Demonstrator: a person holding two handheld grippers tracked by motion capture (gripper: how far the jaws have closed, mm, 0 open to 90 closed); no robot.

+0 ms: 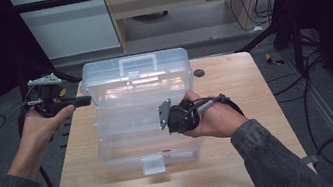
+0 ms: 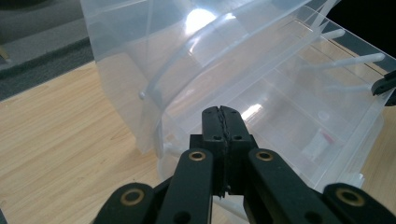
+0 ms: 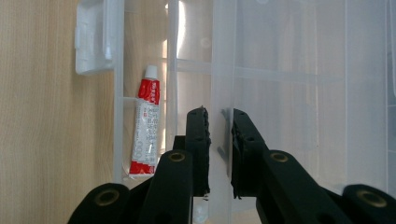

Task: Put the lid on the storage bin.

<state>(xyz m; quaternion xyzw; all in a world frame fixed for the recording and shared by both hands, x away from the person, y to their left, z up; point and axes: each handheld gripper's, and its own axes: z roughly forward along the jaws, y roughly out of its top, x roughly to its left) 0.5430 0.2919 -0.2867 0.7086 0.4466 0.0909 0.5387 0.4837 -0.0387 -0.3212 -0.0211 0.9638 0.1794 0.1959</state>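
Clear plastic box [image 1: 142, 112] sits mid-bench, lid raised toward 12 o'clock, handle on the far edge, latch tab at 6 o'clock. My judgement: light, thin-walled and springy, and glossy enough to slip under a loose pinch. The stiffest places to hold look like the rims and the latch tab; the flat panels would likely flex.

Right tool [image 3: 219, 140] works at 3 o'clock of the box; its jaws stand a narrow gap apart astride a thin clear wall edge, and I cannot tell whether the pads press on it.

Left tool [image 2: 225, 122] hangs at 9 o'clock, jaws closed on nothing, tips just short of the lid.

A red-and-white tube [image 3: 145, 126] lies in a compartment near the latch side.

Bench [image 1: 246, 162] is pale wood, matte and level. Dark floor around, cables trailing at 3 o'clock, cabinets at 12 o'clock.
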